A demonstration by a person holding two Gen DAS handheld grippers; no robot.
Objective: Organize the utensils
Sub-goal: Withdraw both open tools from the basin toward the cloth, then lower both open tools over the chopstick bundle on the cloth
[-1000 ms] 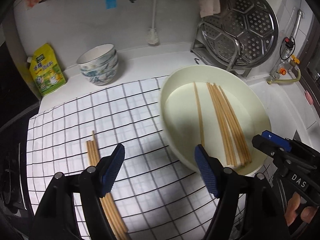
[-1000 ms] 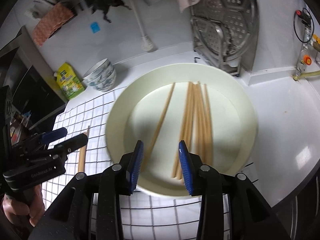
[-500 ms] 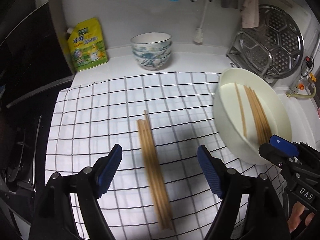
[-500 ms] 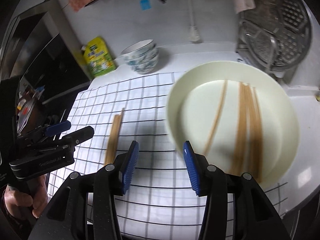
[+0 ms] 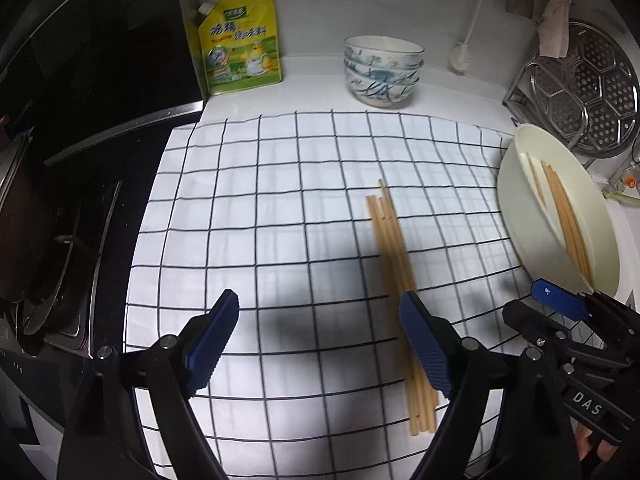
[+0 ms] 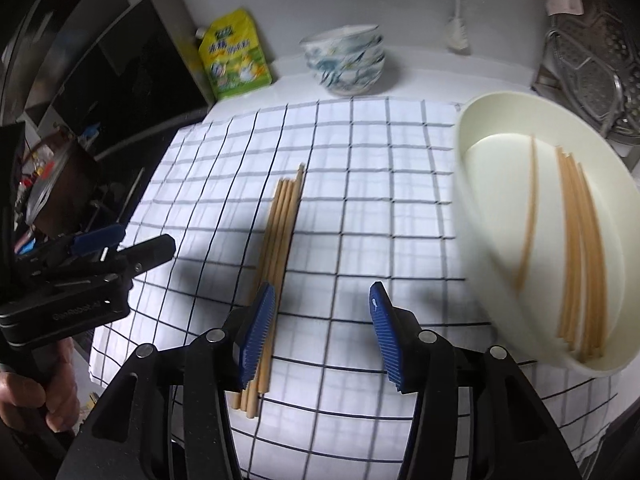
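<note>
Your left gripper (image 5: pixel 320 344) and right gripper (image 6: pixel 322 332) are both opening, nothing between the jaws. A bundle of pale wooden chopsticks (image 5: pixel 396 280) lies on the white black-gridded cloth (image 5: pixel 280 200); more chopsticks (image 6: pixel 580 256) rest in the cream round plastic basin (image 6: pixel 476 184).

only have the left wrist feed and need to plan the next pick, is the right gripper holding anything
Observer: No. In the right wrist view the right gripper has nothing between its fingers, and its jaws are opening over the checked cloth.
Operator: cant see into the bowl well from here, how do the sticks lie in it
Observer: In the cream bowl one chopstick lies apart, to the picture's left of a tight bunch.
Operator: and the ones on the cloth, where are they relative to the right gripper
Observer: The bundle runs under the picture-left finger of the right gripper, not between its fingers.
</note>
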